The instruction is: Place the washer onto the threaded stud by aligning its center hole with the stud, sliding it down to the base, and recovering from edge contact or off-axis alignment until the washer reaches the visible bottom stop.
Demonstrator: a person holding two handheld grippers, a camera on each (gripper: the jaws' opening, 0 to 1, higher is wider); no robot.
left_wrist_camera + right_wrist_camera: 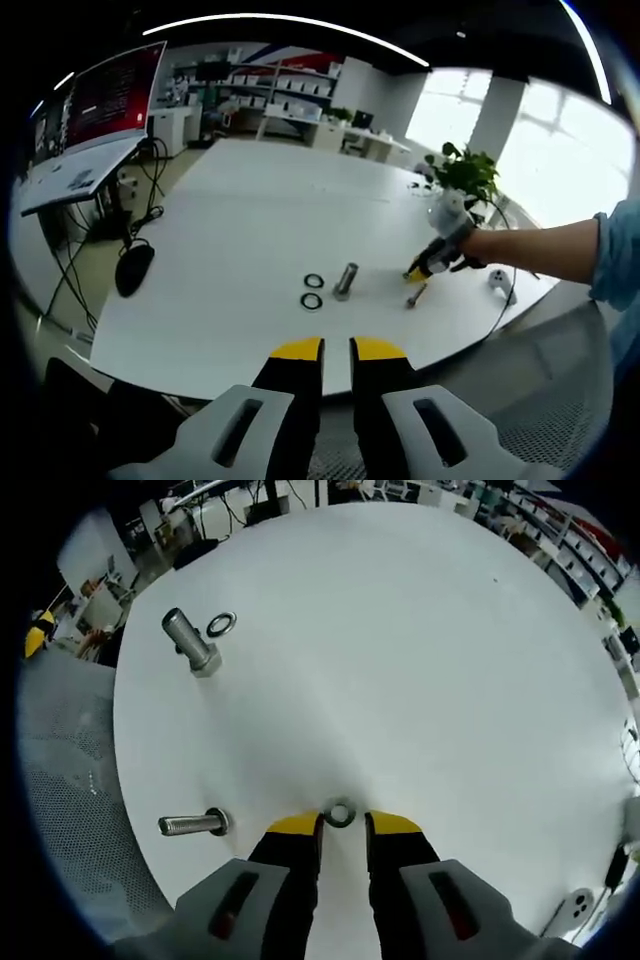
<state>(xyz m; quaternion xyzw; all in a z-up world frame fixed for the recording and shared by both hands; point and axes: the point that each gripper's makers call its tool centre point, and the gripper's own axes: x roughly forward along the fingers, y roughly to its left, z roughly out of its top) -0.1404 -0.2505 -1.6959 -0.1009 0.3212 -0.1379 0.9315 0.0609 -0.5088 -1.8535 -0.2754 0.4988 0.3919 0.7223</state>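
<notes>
While my right gripper (342, 825) rests low on the white table (420, 660), a washer (340, 814) lies flat between its yellow tips, jaws slightly apart, not clamped.
The upright threaded stud (190, 640) stands well away with another washer (221, 624) just beside it; a bolt (192, 825) lies on its side nearer me. My left gripper (337, 349) hangs off the table edge, jaws narrowly parted, holding nothing.

No text can be read; the lines on the monitor (112, 92) are too blurred
</notes>
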